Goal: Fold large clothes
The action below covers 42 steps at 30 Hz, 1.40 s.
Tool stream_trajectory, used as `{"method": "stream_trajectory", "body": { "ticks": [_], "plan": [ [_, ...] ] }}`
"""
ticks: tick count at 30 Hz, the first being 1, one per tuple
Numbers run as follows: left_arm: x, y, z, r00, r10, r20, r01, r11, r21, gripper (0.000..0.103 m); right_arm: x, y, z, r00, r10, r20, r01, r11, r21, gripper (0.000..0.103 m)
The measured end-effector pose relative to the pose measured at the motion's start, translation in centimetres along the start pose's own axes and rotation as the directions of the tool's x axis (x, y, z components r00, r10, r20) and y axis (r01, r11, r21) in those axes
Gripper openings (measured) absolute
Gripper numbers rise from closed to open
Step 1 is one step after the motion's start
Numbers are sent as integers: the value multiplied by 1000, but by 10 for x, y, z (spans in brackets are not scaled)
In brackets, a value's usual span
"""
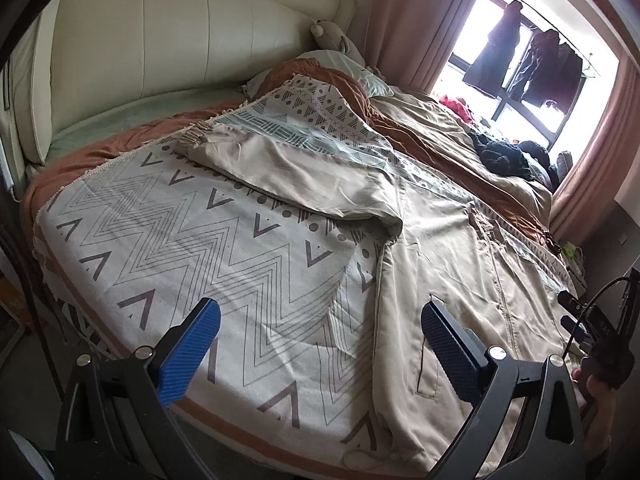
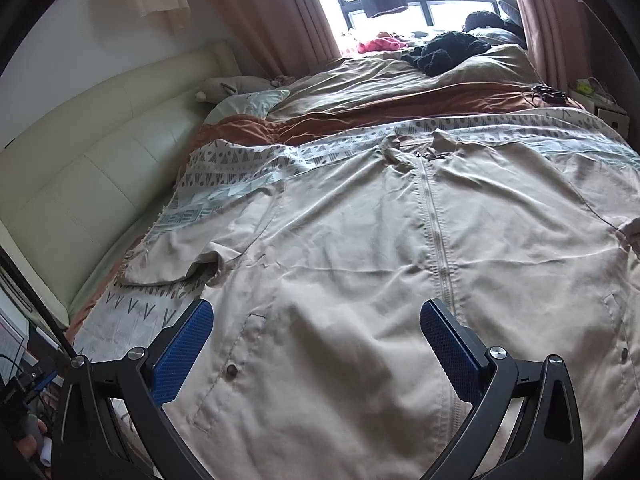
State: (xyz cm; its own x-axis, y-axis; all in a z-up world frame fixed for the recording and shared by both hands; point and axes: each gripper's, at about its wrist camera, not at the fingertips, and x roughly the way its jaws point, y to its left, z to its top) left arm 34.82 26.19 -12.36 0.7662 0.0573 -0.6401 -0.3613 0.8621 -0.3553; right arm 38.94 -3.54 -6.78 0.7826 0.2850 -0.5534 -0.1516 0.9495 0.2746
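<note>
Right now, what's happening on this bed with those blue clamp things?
A person is holding a two-finger gripper in each hand, about to fold a large beige jacket spread front-up, zipped, on a patterned blanket on the bed. One sleeve lies stretched out to the side across the blanket. The left gripper and right gripper both hover open above the near hem, gripping nothing. No fold appears to have been made yet.

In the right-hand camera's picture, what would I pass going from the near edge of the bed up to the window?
Right gripper → beige jacket → patterned blanket → rust-brown sheet → tan duvet → black clothes heap → window.
</note>
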Motion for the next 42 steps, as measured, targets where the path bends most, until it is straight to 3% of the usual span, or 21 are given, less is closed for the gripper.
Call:
{"method": "stream_trajectory", "body": {
  "ticks": [11,16,18,28,33,38,40,42],
  "plan": [
    [76,41,54,999,25,-33,-27,999,-40,94,101,26,33,997,43,-70,-48,996,-79,103],
    [109,70,78,998,38,-55,-43,994,-104,84,141,38,43,989,69,-129,-85,989,-117,96],
    [123,82,87,997,39,-66,-48,989,-137,74,155,39,49,986,74,-147,-91,989,-117,92],
    [201,124,133,983,76,-166,-108,975,-193,69,215,42,73,976,47,-211,-63,996,-68,70],
    [251,148,142,959,79,-273,-158,947,-279,69,243,42,79,966,27,-258,-34,999,-24,70],
    [268,158,156,962,83,-260,-167,931,-324,69,257,38,81,962,10,-272,-15,1000,-16,70],
    [273,158,163,955,134,-263,-212,932,-293,55,260,34,80,961,18,-275,-15,1000,14,70],
    [279,156,170,945,168,-279,-243,935,-258,29,262,33,80,961,36,-273,-28,999,33,70]
  ]
}}
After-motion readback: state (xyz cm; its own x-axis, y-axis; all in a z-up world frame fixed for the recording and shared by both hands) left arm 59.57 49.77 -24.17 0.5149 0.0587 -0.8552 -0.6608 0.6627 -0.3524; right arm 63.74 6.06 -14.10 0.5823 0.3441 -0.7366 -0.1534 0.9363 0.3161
